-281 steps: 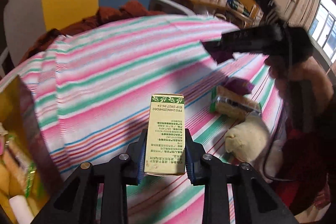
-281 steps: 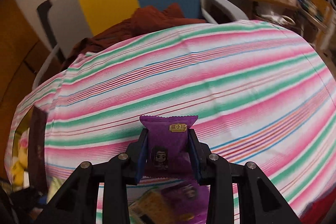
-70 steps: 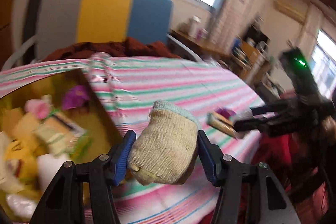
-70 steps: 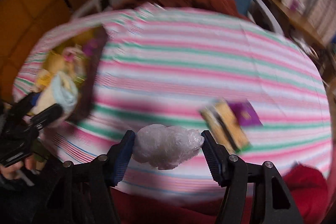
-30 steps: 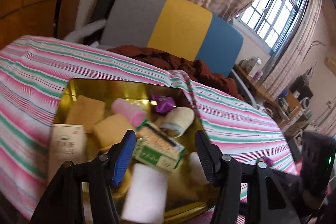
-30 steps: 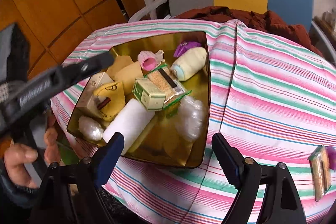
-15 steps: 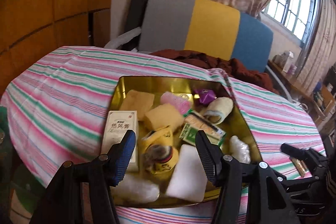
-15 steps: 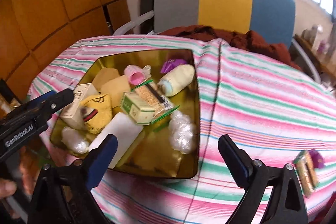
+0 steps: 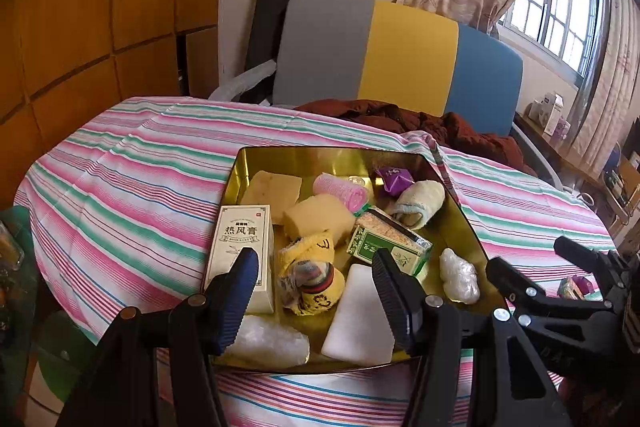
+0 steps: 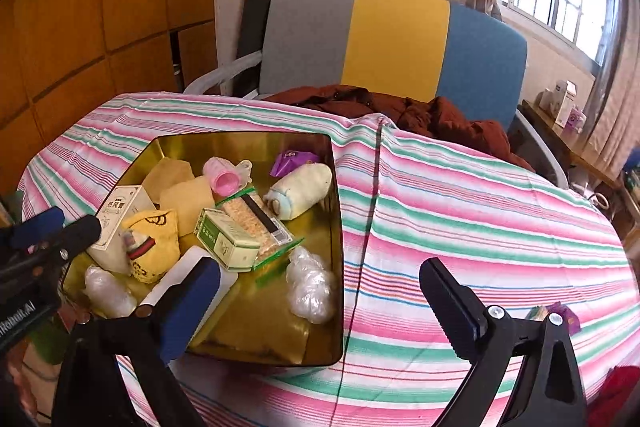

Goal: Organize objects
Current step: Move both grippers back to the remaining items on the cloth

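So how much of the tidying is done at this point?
Most things already lie in the gold tray: boxes, rolled cloths, the cracker packet and the plastic-wrapped bundle. Nothing is in hand; the left gripper and right gripper are both open and empty. A snack pack on the striped tablecloth remains.

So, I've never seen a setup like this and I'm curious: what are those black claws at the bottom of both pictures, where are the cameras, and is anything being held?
The claws are hand-held two-finger grippers, one in each of a person's hands; there is no robot. Each carries a fisheye camera looking along its own fingers.

The left gripper and the right gripper are both open and hold nothing.

On the striped tablecloth sits a gold tray filled with small things: a white box, a green box, a yellow sock, rolled cloths and wrapped bundles. A snack packet lies outside the tray, at the cloth's right edge.
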`<state>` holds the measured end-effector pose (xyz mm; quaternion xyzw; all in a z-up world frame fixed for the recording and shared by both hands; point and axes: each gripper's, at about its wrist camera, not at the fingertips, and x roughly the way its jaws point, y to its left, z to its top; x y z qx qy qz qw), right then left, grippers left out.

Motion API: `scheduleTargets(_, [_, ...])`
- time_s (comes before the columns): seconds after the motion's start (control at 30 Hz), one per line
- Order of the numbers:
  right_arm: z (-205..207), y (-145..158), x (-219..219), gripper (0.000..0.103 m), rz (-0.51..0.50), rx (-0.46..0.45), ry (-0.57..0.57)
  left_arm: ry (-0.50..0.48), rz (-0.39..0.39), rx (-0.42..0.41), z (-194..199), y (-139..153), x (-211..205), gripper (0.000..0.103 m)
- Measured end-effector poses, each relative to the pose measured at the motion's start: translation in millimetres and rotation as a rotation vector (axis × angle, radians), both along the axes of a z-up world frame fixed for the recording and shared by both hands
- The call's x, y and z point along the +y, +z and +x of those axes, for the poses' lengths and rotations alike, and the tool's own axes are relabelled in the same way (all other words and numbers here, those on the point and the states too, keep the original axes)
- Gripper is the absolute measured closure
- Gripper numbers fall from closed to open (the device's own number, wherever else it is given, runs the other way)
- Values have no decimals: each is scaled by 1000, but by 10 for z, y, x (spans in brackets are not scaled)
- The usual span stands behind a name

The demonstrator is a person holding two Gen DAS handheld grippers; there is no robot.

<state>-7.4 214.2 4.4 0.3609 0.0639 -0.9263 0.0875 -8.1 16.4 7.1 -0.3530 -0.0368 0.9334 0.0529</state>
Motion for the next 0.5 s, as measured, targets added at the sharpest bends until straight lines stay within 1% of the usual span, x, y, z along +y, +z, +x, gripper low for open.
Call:
scheduleTargets(0.1, [39, -31, 3, 2, -14, -8, 5, -5, -4, 5, 22, 9, 13, 43])
scheduleTargets(0.3, [104, -22, -20, 2, -9, 15, 23, -18, -16, 7, 51, 11, 52, 43])
scheduleTargets(0.5, [50, -13, 34, 1, 1, 13, 17, -39, -21, 1, 46, -6, 106, 43])
